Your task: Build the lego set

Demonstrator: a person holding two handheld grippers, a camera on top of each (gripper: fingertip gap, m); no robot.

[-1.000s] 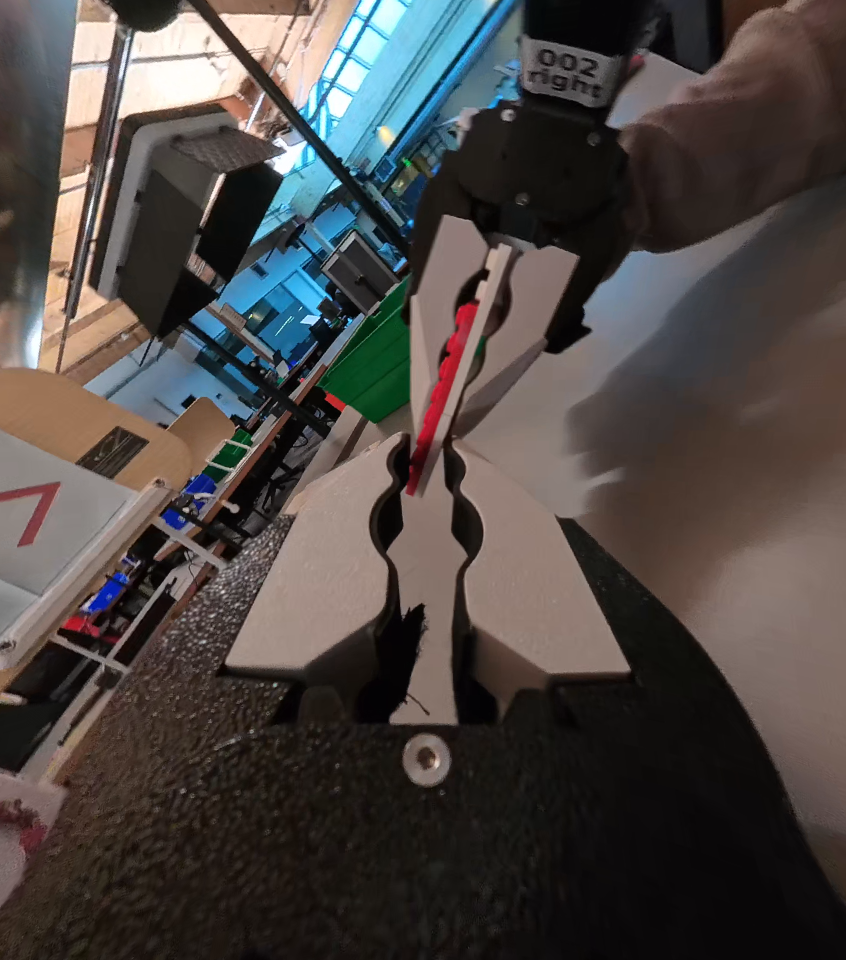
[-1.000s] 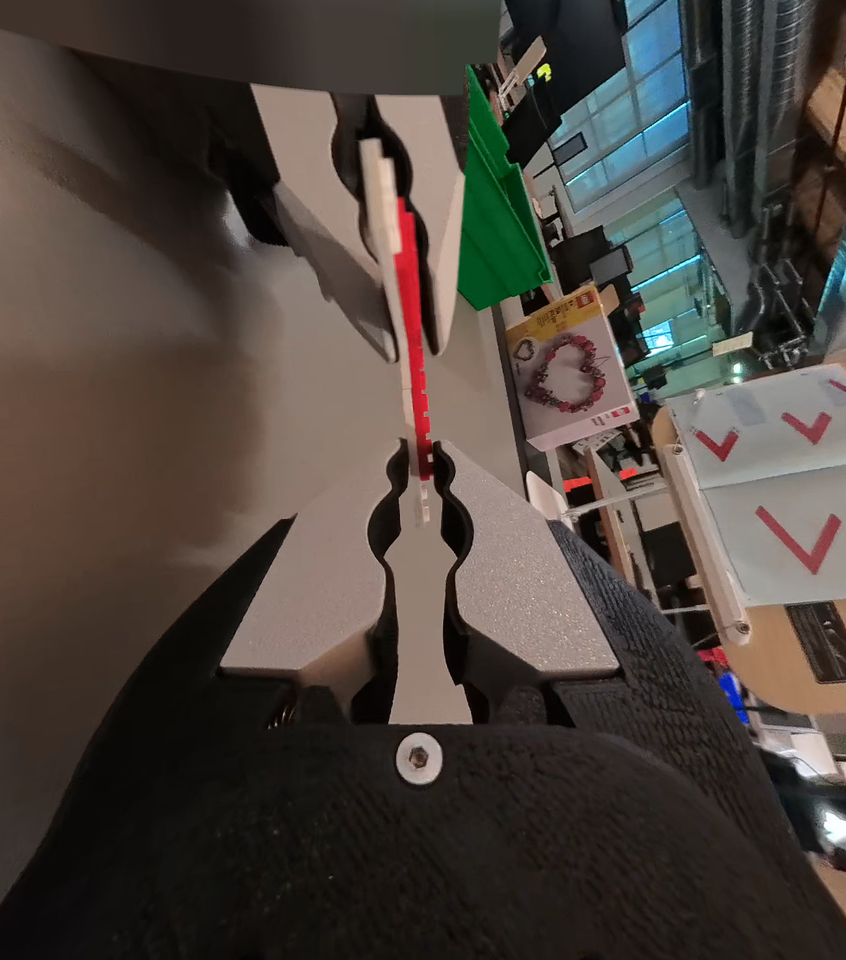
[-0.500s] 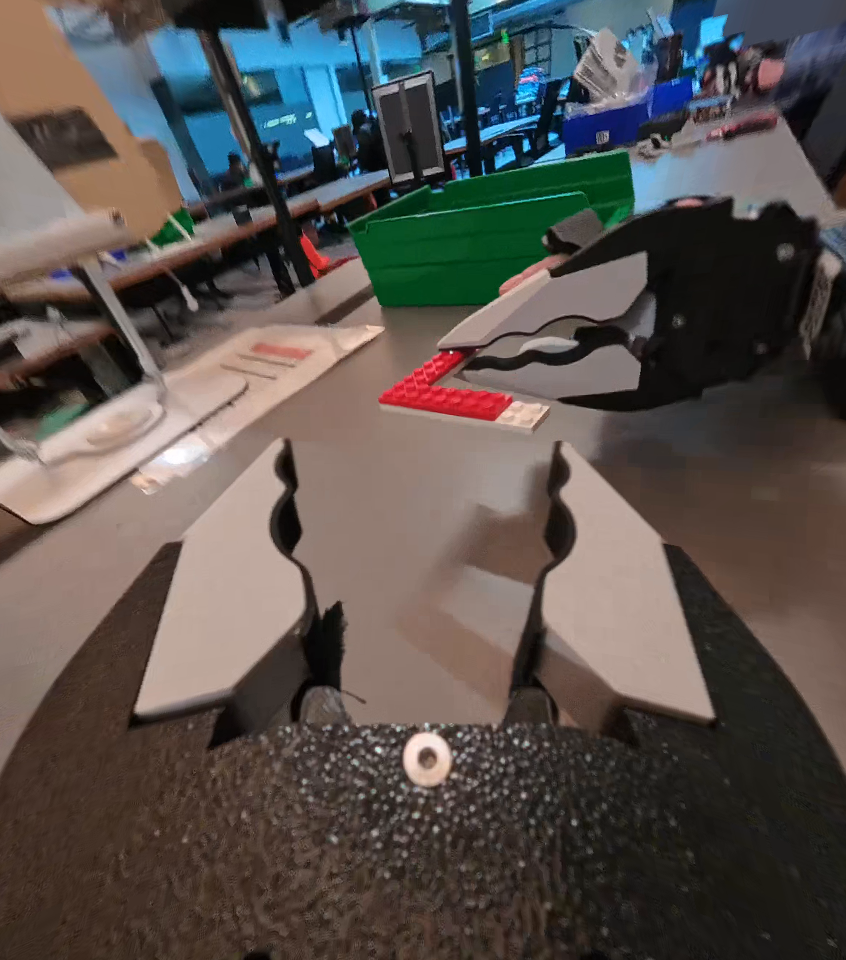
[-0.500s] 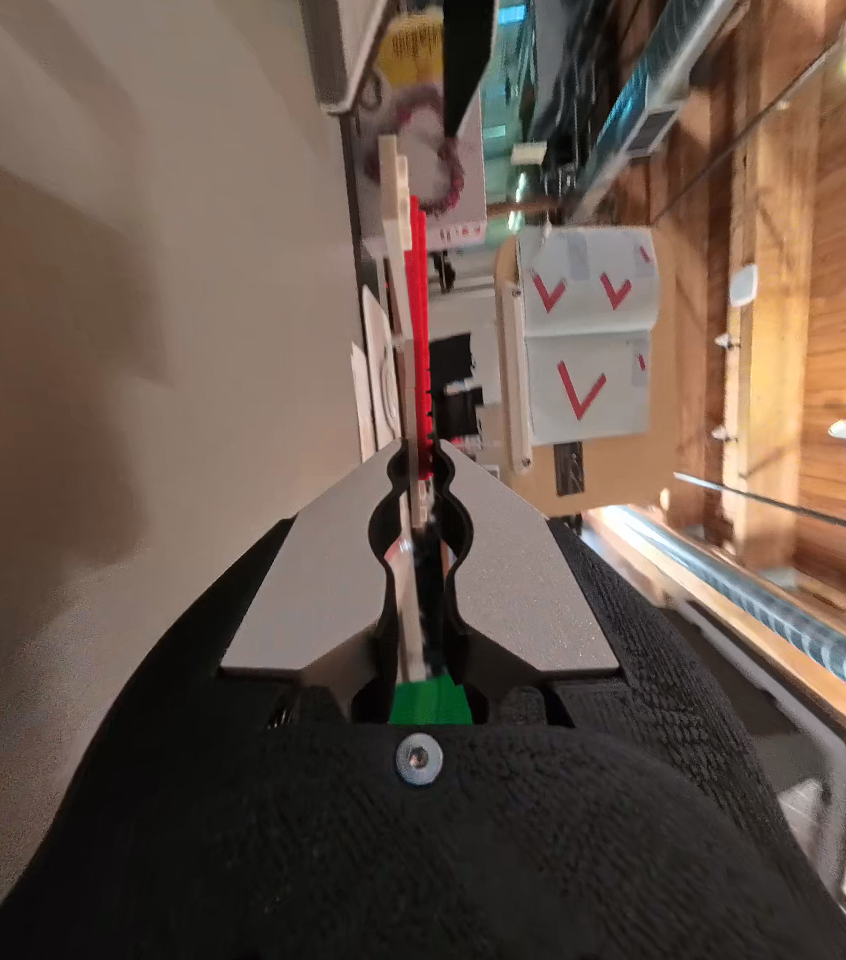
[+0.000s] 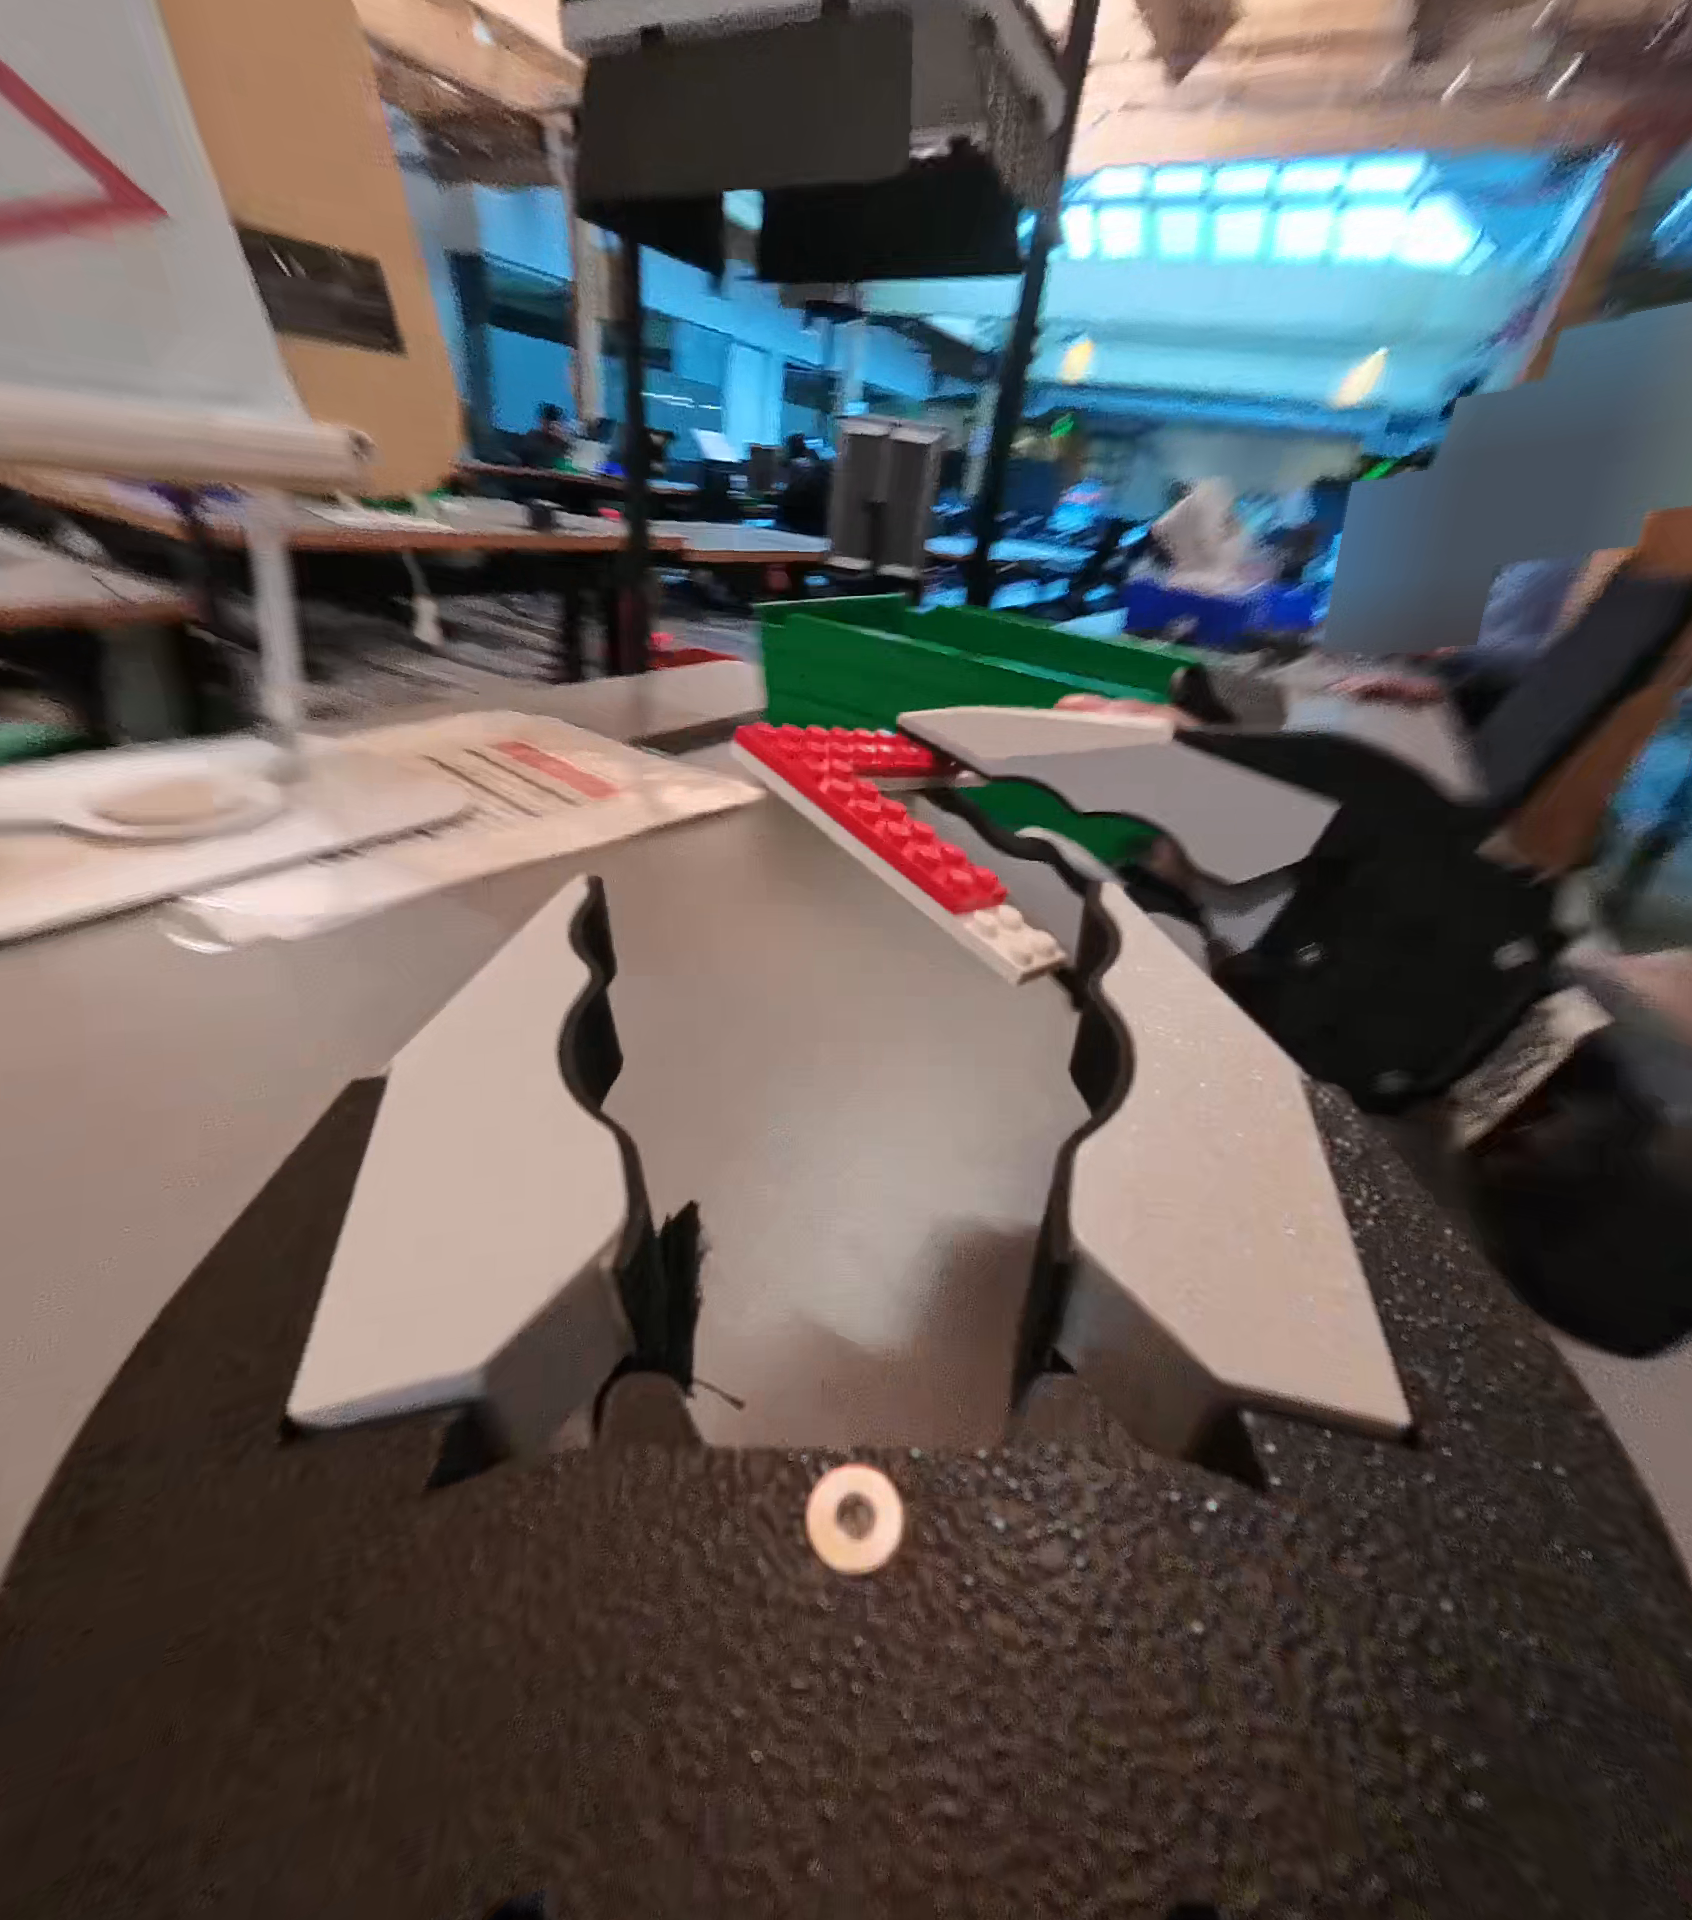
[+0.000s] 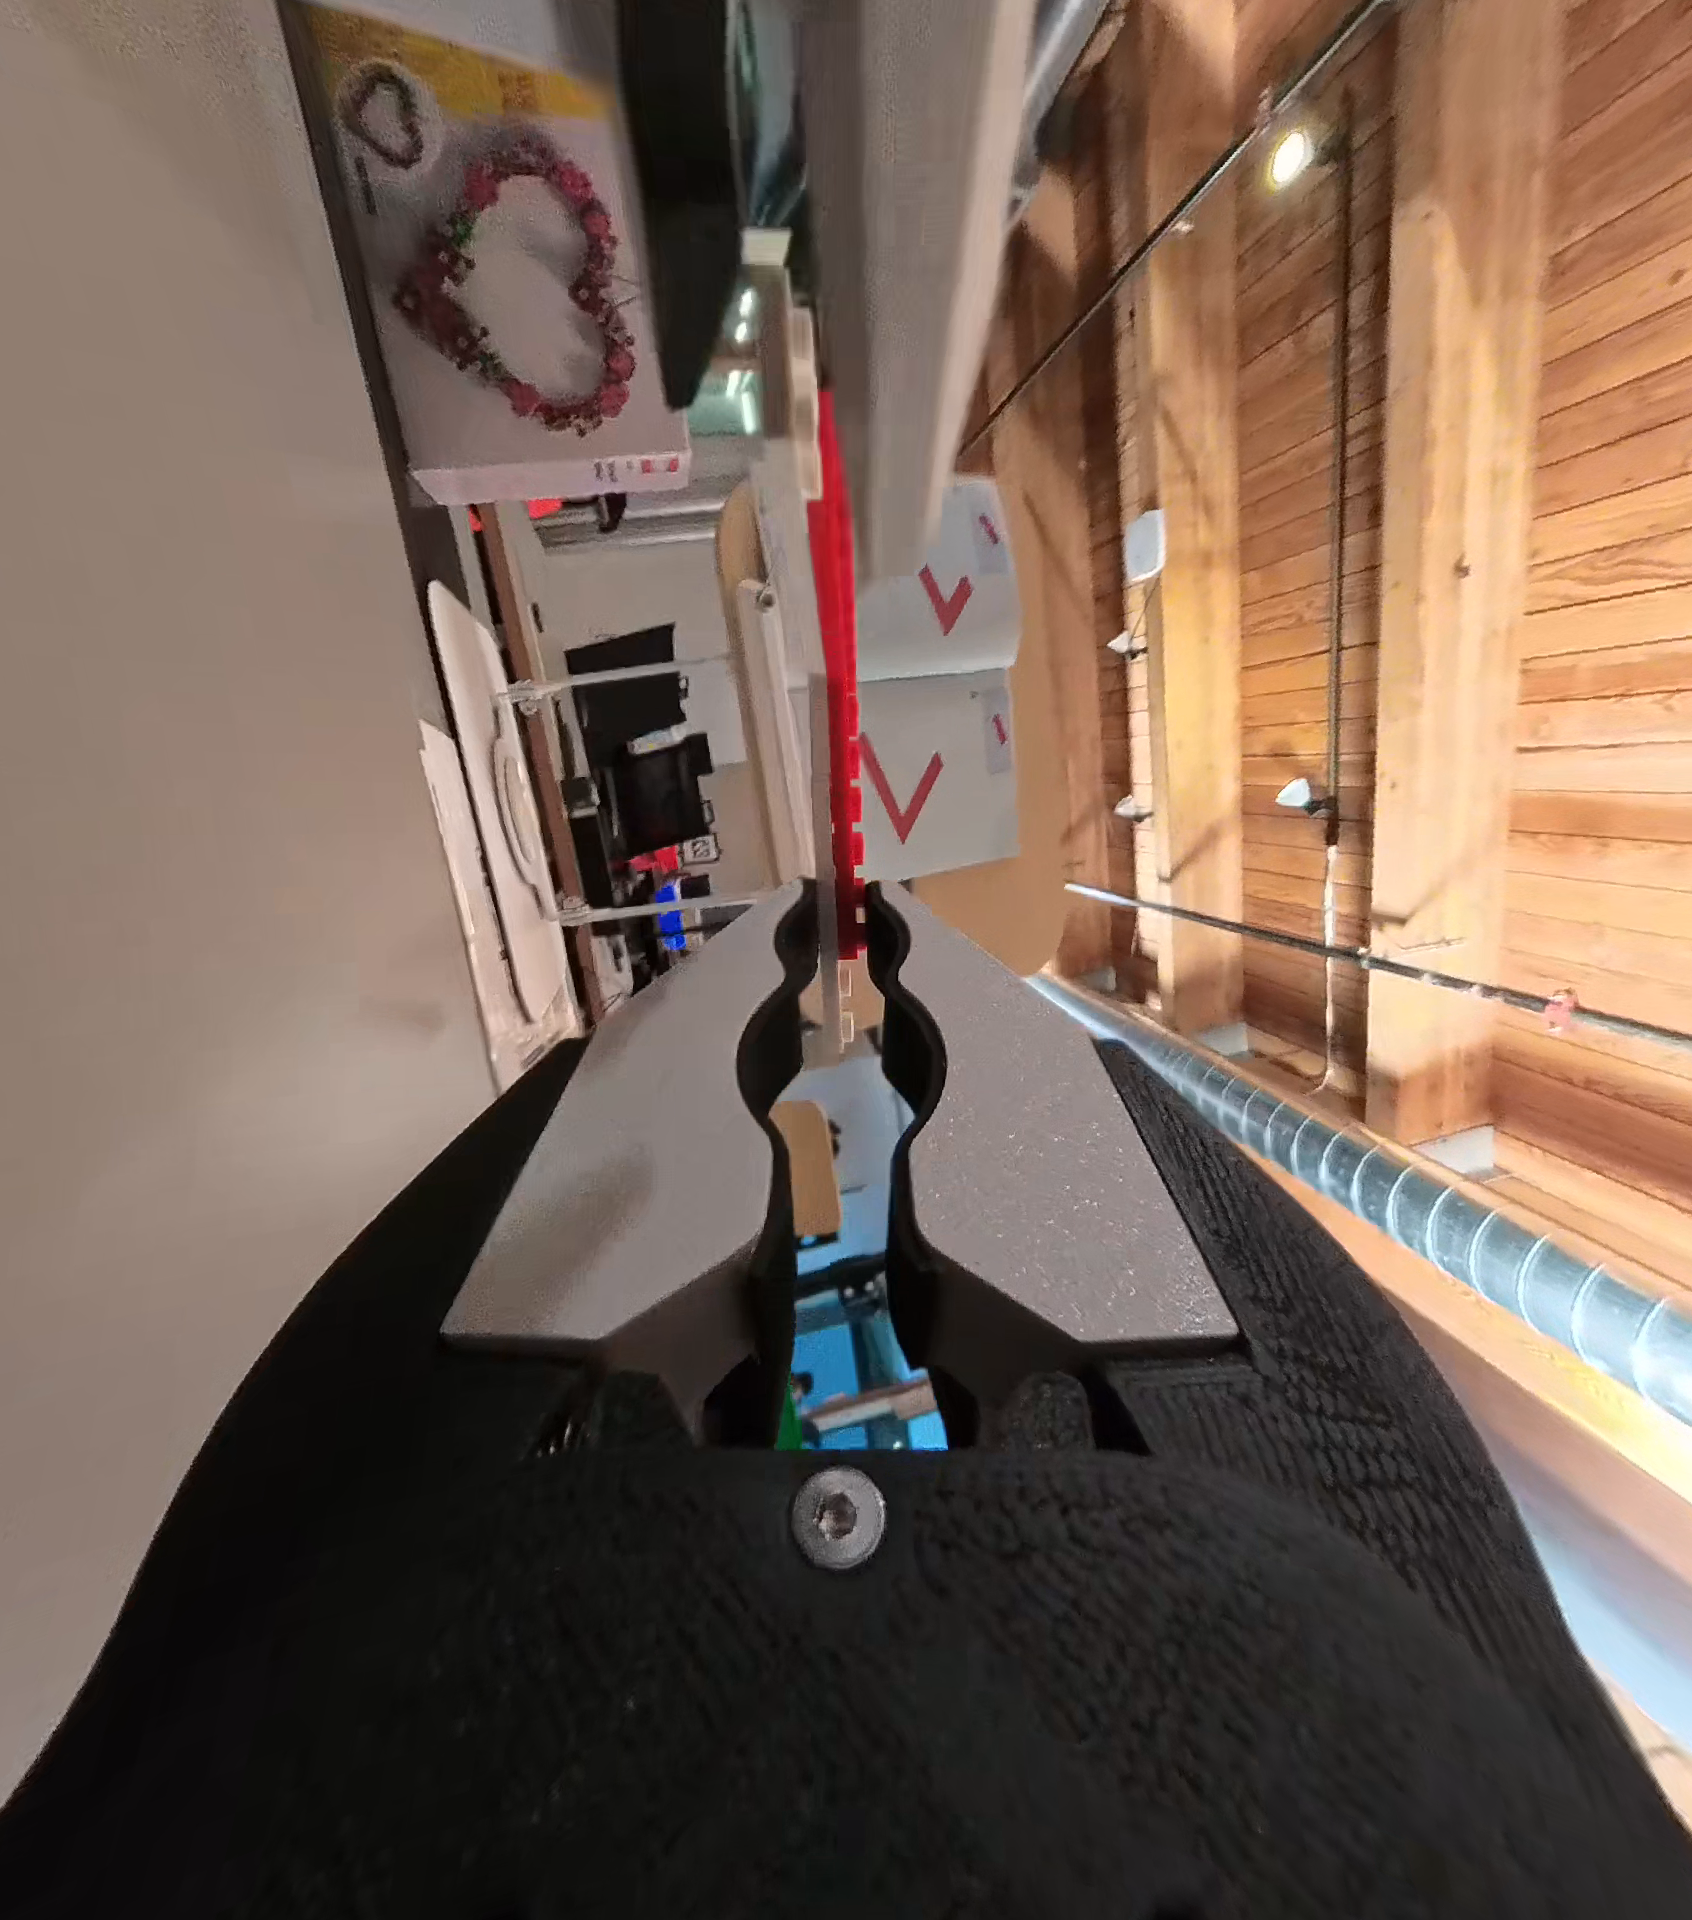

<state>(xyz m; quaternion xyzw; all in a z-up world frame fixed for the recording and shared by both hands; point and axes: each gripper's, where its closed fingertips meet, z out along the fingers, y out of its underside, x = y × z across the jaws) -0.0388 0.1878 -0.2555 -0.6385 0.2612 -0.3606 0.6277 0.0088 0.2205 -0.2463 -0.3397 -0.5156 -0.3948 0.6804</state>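
A flat white lego plate with an L of red plates on top (image 5: pixel 873 821) is held in the air, tilted, over the grey table (image 5: pixel 94 1091). My right gripper (image 5: pixel 930 769) comes in from the right and is shut on the plate's far end. My left gripper (image 5: pixel 842 904) is open wide and empty; the plate's near white end lies just beside its right fingertip (image 5: pixel 1096 935). In the right wrist view the right gripper (image 6: pixel 837 904) pinches the plate (image 6: pixel 834 727) edge-on, and the left gripper's grey finger (image 6: pixel 883 260) shows blurred at the top.
A green bin (image 5: pixel 925 655) stands behind the plate. An instruction booklet on a clear stand (image 5: pixel 73 208) and a printed sheet (image 5: pixel 530 790) lie at the left. The lego box with a heart wreath picture (image 6: pixel 509 281) stands at the table's edge.
One second ago both grippers were shut on the plate. My left gripper has let go, opened wide and drawn back. The right gripper keeps hold of the plate and has turned it.
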